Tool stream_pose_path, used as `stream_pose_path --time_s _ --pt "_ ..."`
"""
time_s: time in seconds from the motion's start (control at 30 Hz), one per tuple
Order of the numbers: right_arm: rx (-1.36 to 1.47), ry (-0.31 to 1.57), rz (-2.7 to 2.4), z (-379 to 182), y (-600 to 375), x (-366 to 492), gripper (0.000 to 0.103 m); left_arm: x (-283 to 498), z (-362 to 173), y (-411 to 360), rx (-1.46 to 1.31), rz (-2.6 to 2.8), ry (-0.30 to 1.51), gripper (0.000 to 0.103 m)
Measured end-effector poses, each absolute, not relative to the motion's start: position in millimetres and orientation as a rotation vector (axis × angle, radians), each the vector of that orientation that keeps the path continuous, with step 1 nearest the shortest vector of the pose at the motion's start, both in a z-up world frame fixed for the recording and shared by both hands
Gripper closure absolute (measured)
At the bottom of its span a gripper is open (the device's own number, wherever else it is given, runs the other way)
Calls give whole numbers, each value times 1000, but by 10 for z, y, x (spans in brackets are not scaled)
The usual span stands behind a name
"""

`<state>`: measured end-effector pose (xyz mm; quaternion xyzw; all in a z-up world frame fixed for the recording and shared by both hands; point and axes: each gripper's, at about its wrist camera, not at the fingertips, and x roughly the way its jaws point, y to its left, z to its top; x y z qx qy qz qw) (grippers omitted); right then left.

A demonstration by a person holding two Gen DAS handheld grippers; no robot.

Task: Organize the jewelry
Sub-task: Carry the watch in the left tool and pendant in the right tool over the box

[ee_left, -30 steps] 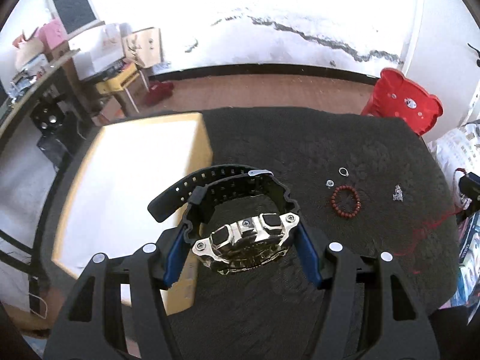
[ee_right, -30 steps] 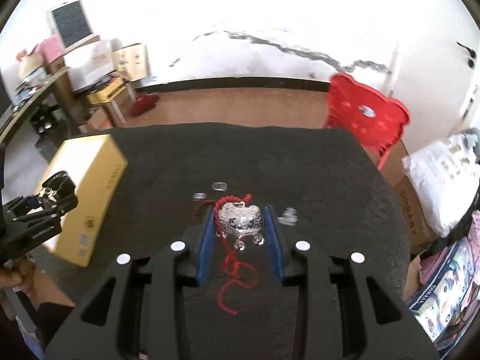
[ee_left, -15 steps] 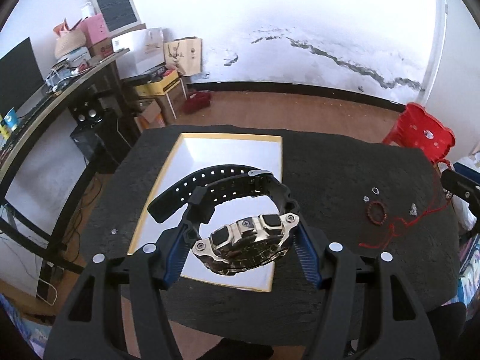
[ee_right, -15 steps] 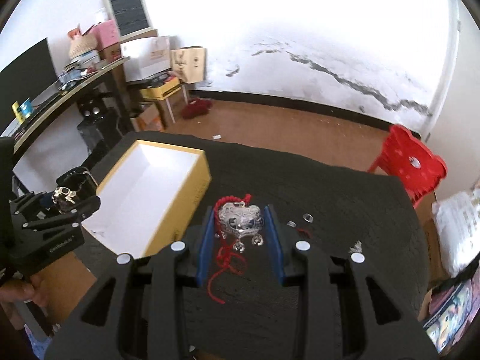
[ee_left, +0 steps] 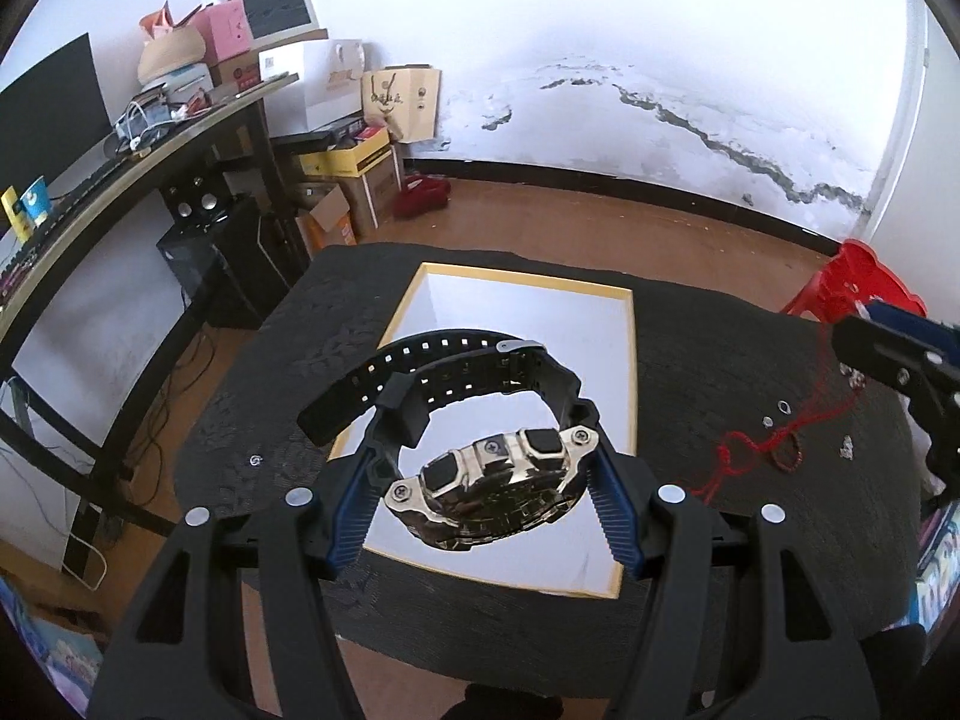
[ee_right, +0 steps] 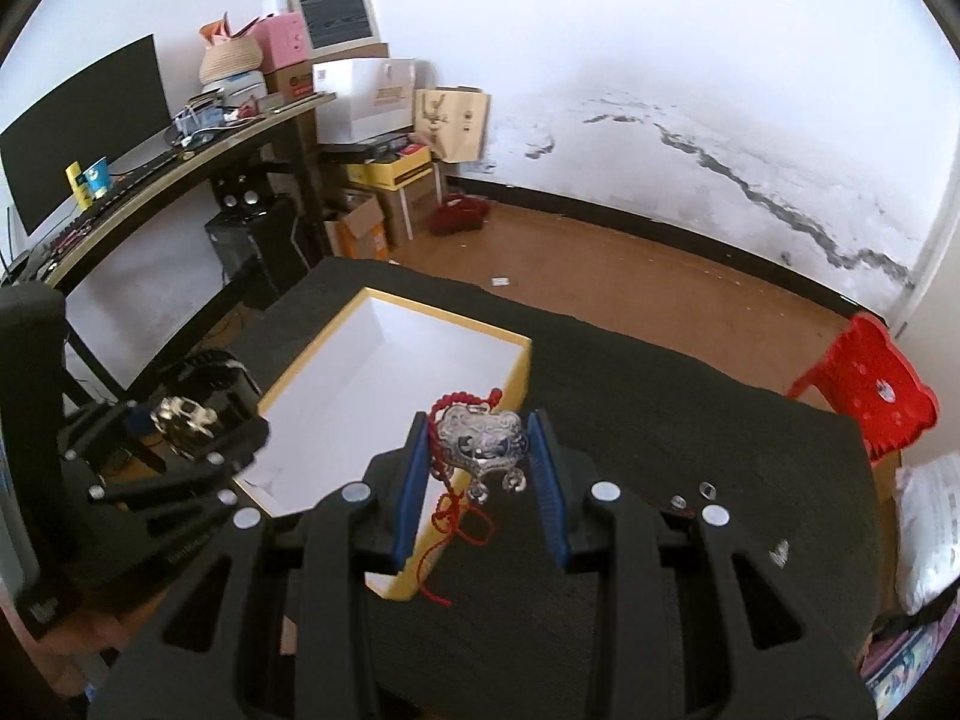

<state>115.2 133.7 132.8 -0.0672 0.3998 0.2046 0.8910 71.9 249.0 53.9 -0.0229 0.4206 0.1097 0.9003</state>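
My left gripper point(ee_left: 489, 510) is shut on a black-strapped watch with a silver case point(ee_left: 498, 486), held in the air over the open yellow box with a white inside point(ee_left: 522, 330). From the right wrist view the same watch point(ee_right: 183, 417) shows in the left gripper point(ee_right: 174, 450), over the box's left side. My right gripper point(ee_right: 480, 480) is shut on a silver lock pendant point(ee_right: 480, 441) on a red cord point(ee_right: 456, 516), hanging above the near right corner of the box point(ee_right: 390, 372). The cord point(ee_left: 774, 444) trails down to the black table.
On the black table point(ee_left: 720, 540) lie a dark bead bracelet point(ee_left: 786, 456), small silver rings point(ee_left: 783, 407) and a silver trinket point(ee_left: 847, 447) at the right, and a tiny piece point(ee_left: 256, 459) at the left. A red stool point(ee_right: 864, 390) stands beyond the table; a cluttered desk point(ee_right: 150, 180) is at left.
Both grippers have moved left and up with their loads. The watch now hangs over the box's middle, and the pendant has come from the table's centre to the box's near corner.
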Motion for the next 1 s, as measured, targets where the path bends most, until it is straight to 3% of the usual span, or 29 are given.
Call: stream_pose_path --time_s 0.27,1.0 --pt "-169 851 470 1212 1824 1498 70 920 364 2748 -77 241 894 41" --pt "-267 1087 497 -327 2516 2336 70 1525 -716 3264 -140 290 1036 41"
